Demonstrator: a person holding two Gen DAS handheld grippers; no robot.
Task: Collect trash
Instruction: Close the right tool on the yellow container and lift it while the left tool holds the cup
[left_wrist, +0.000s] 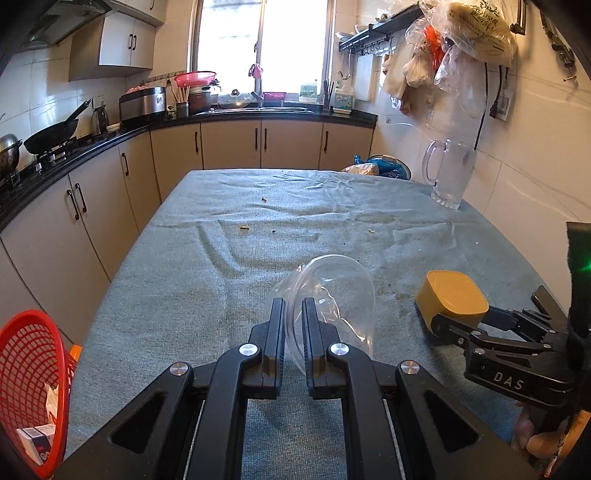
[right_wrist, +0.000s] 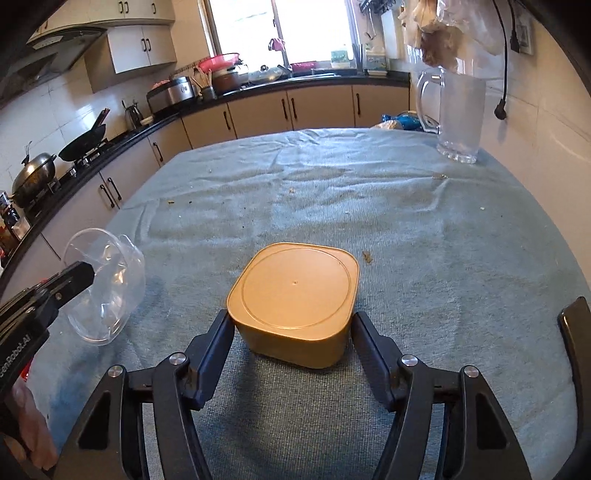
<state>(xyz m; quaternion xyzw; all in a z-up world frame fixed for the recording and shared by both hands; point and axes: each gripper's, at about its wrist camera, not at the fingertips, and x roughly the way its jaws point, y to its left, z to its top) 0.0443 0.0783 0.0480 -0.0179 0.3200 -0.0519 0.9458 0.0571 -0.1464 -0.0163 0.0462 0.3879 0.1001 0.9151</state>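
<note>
My left gripper (left_wrist: 293, 314) is shut on the rim of a clear plastic cup (left_wrist: 332, 291), which lies tilted on its side over the table cloth; the cup also shows in the right wrist view (right_wrist: 107, 291). My right gripper (right_wrist: 291, 325) is open, its fingers on either side of an upside-down yellow square container (right_wrist: 295, 295) that rests on the cloth, with small gaps to each finger. The container also shows in the left wrist view (left_wrist: 452, 295), with the right gripper (left_wrist: 454, 325) at its near side.
A red mesh basket (left_wrist: 33, 384) holding a small box hangs off the table's left front. A clear glass pitcher (left_wrist: 448, 173) stands at the far right. Crumbs (left_wrist: 243, 228) dot the blue-grey cloth (left_wrist: 207, 280). Kitchen counters run along the left and back.
</note>
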